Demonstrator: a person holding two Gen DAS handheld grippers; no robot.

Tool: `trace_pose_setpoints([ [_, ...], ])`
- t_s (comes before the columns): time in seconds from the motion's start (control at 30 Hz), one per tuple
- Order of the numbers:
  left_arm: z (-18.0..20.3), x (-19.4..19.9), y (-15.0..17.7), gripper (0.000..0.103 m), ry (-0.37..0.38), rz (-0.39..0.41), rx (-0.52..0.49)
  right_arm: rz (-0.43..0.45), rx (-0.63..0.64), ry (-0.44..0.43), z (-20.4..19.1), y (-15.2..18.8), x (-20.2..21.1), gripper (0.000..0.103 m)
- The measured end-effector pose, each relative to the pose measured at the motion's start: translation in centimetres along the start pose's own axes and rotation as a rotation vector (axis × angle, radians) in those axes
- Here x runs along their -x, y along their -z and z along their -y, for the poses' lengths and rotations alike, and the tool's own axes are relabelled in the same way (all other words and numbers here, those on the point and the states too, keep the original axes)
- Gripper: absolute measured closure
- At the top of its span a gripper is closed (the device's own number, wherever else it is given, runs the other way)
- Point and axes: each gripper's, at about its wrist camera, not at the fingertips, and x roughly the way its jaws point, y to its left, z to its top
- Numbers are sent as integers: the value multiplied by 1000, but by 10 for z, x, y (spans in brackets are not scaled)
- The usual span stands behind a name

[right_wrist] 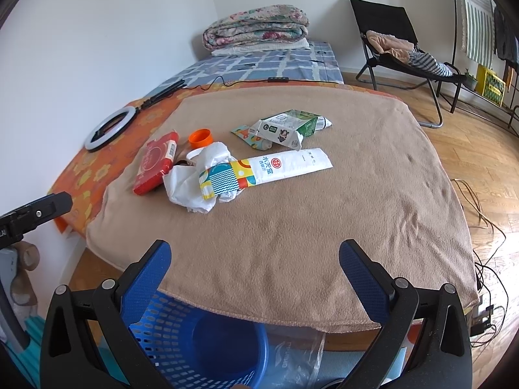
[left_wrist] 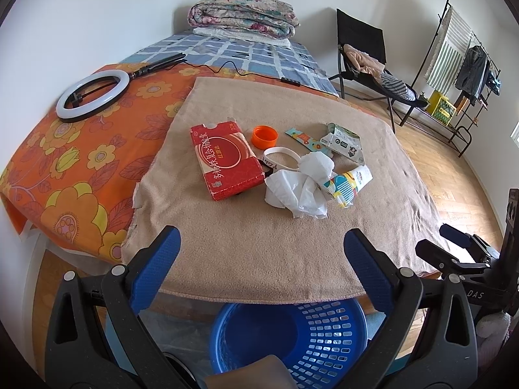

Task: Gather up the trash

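Tissue, crumpled white paper (left_wrist: 296, 191), is light and soft: pinch its bulk. Both tools, left tool (left_wrist: 259, 262) and right tool (right_wrist: 256, 272), gape wide, empty.

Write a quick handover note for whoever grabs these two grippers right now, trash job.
Left gripper: open, empty, hovering at the near table edge. Right gripper: the same.

All the trash lies on the tan towel: red box, orange cap, crumpled tissues, long wipe packet, crushed milk carton, white band, small patterned wrapper.

Blue basket sits below the table's near edge; it looks empty.

Done: nothing. Left: everything.
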Motion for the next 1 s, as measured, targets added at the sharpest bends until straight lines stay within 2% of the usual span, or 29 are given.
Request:
trace_pose_setpoints([
  [0.37,-8,-5,-1,1,-5,-1,12,-2,-5,2,2,2,-3,1],
  [0.7,-15,-14,-11,1,-50,10,11,11,-41,-19,8,-1,-12,1],
  [0.83,-22,-26,-19,1,-45,-22,41,22,-43,-5,12,-5,-15,1],
  [1.0,-32,-49,-39,1,-16,-67,102,-12,-61,8,18,-19,-29,1],
])
